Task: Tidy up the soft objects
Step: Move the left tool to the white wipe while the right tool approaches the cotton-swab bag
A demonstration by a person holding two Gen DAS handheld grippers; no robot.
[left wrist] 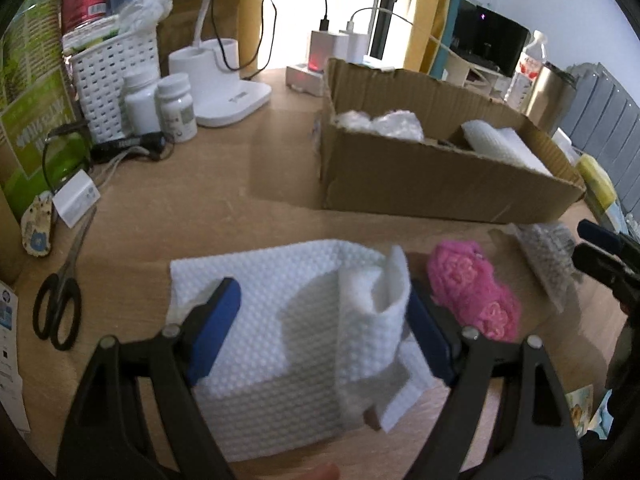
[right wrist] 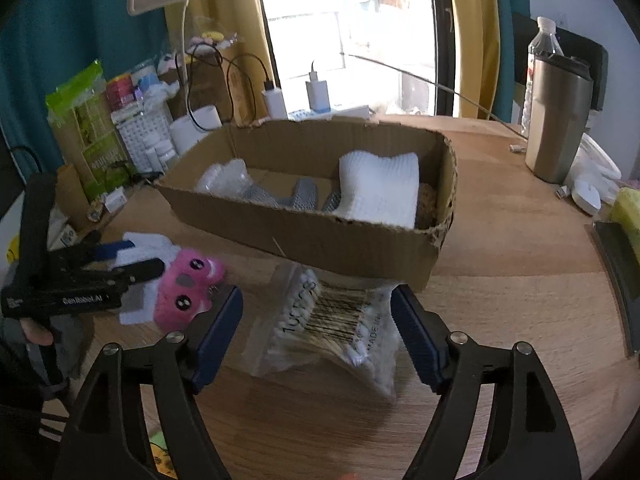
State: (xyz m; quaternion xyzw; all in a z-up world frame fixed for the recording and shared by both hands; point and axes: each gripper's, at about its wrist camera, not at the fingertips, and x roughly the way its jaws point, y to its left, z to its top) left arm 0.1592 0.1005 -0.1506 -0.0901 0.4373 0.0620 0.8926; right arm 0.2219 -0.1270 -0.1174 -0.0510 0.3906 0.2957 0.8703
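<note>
My left gripper [left wrist: 320, 332] has its jaws wide apart over the bumpy white cloth [left wrist: 280, 320] lying on the wooden surface [left wrist: 200, 208]. My right gripper [right wrist: 316, 336] also has its jaws apart, with the clear bag of cotton swabs [right wrist: 332, 320] between them, not pinched. The pink fuzzy toy [right wrist: 188, 290] lies beside the cloth. The cardboard box [right wrist: 320, 240] sits just behind, with soft things inside.

White dimpled cloth [left wrist: 280, 320]; pink fluffy toy [left wrist: 474, 294] with black-and-white eyes; plain brown box [right wrist: 320, 236]; clear bag [right wrist: 332, 328] with black barcode, white swab tips; tan woodgrain bench [right wrist: 500, 280]; black scissors [left wrist: 58, 304]; left tool [left wrist: 324, 316] and right tool [right wrist: 318, 320] black, blue pads.
</note>
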